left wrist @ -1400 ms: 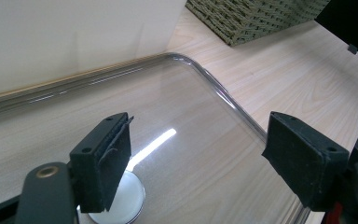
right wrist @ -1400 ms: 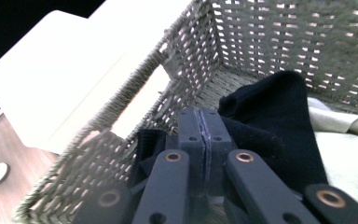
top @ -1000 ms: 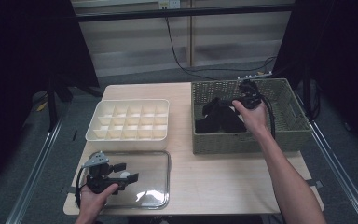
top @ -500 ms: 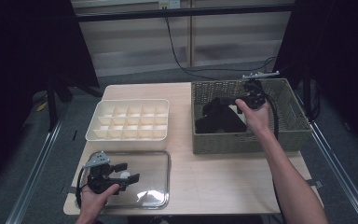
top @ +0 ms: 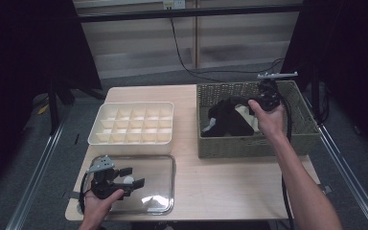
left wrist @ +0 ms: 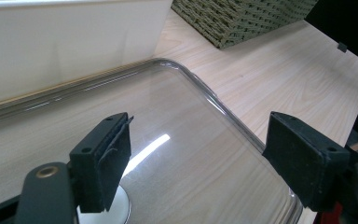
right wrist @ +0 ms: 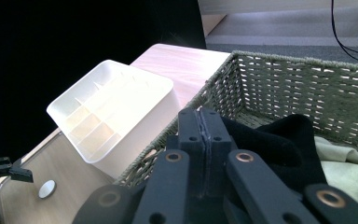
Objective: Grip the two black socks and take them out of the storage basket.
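The black cloth lies bunched in the woven basket at the table's right, over a pale cloth. The right gripper sits above it, jaws clenched pad to pad; whether fabric is caught cannot be told. The left gripper rests released over the clear lid. A white divided tray stands beside the basket. The wooden table stands on grey floor, with dark curtains at both sides.

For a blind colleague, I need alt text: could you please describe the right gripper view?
The right gripper has its two black jaws pressed shut, just in front of a black cloth lying in a woven basket. A pale cloth lies beside the black one, and a white divided tray stands on the wooden table next to the basket.
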